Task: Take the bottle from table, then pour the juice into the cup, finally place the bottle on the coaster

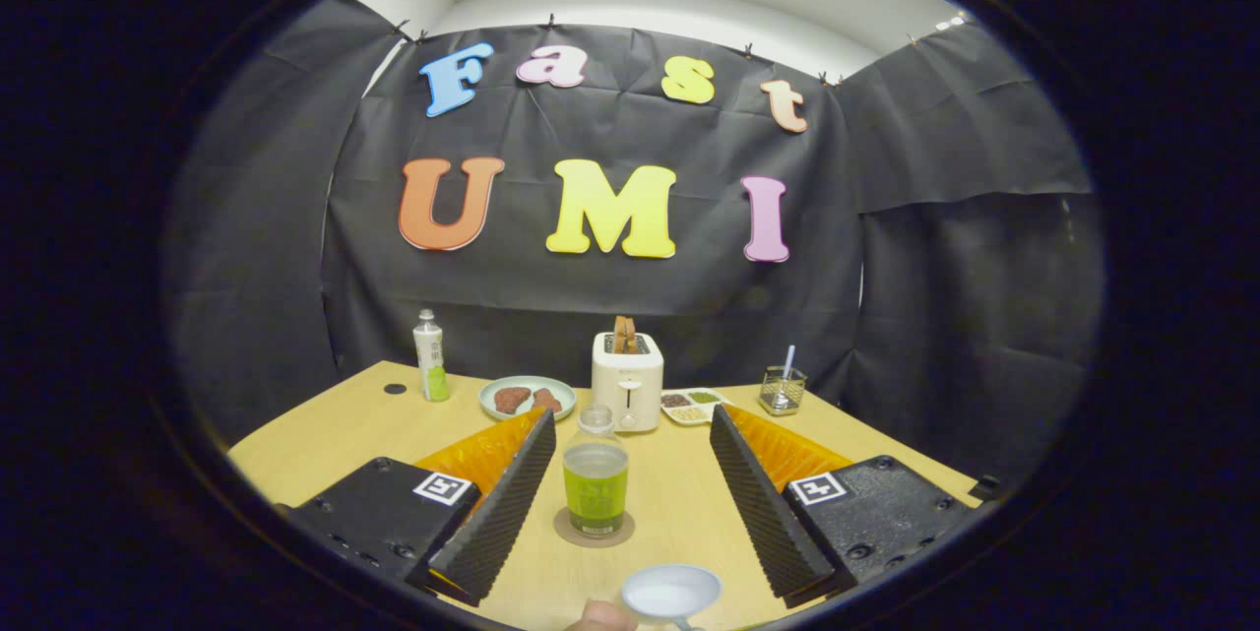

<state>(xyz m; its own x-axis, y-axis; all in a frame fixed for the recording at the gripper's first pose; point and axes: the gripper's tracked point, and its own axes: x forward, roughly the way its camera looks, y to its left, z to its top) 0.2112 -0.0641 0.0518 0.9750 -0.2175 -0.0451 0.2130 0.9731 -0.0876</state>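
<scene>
My gripper [630,503] is spread wide, clear of the juice bottle [596,473], which stands upright on its coaster [594,529] between the fingers; I judge the placing done.

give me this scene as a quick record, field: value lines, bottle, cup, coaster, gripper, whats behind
bottle: clear, uncapped, green juice inside, upright between the fingers
coaster: round, brown, under the bottle
cup: pale, nearer than the bottle, held at its rim by a hand
gripper: open, fingers apart either side of the bottle, not touching it
table: light wood
behind: white toaster, plate with food, divided dish, glass with straw, capped white bottle
</scene>
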